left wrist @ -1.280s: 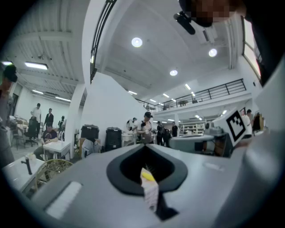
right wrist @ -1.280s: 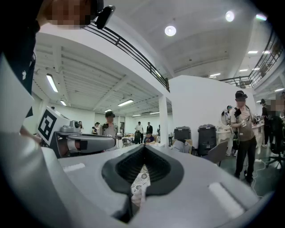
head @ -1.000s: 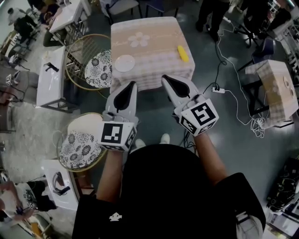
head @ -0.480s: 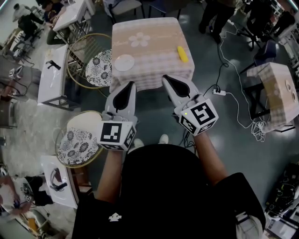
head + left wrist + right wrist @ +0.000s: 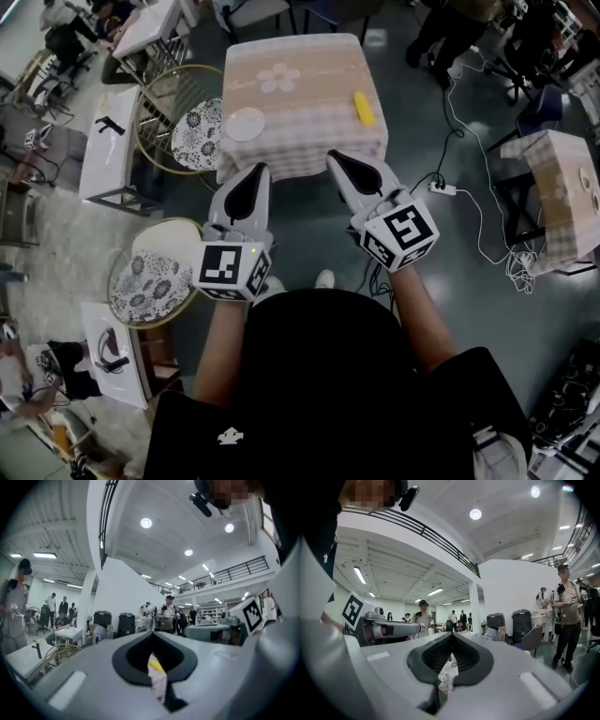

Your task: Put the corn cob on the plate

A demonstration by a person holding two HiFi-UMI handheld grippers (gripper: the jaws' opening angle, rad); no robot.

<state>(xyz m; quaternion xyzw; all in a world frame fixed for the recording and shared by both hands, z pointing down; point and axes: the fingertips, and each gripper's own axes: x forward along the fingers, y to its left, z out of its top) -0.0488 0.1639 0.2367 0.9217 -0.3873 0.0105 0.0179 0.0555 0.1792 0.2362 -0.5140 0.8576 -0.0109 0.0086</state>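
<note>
The yellow corn cob (image 5: 364, 108) lies at the right side of a table with a checked cloth (image 5: 300, 56). A white plate (image 5: 245, 123) sits on the table's left side. Both grippers are held level, side by side, short of the table's near edge. My left gripper (image 5: 249, 173) is shut and holds nothing. My right gripper (image 5: 336, 157) is shut and empty too. In the left gripper view, a sliver of the corn cob (image 5: 156, 664) shows through the slit below the left gripper's (image 5: 152, 637) closed jaws. The right gripper (image 5: 451, 635) shows only cloth through its slit.
Two wicker chairs with patterned cushions (image 5: 199, 136) (image 5: 155, 281) stand left of the table. White side tables (image 5: 108, 145) line the far left. Cables and a power strip (image 5: 441, 187) lie on the floor at right, near another clothed table (image 5: 553, 187). People stand beyond the table.
The floor and furniture have slid a little in the head view as the person steps toward the table. Both grippers keep the same shut, level pose.
</note>
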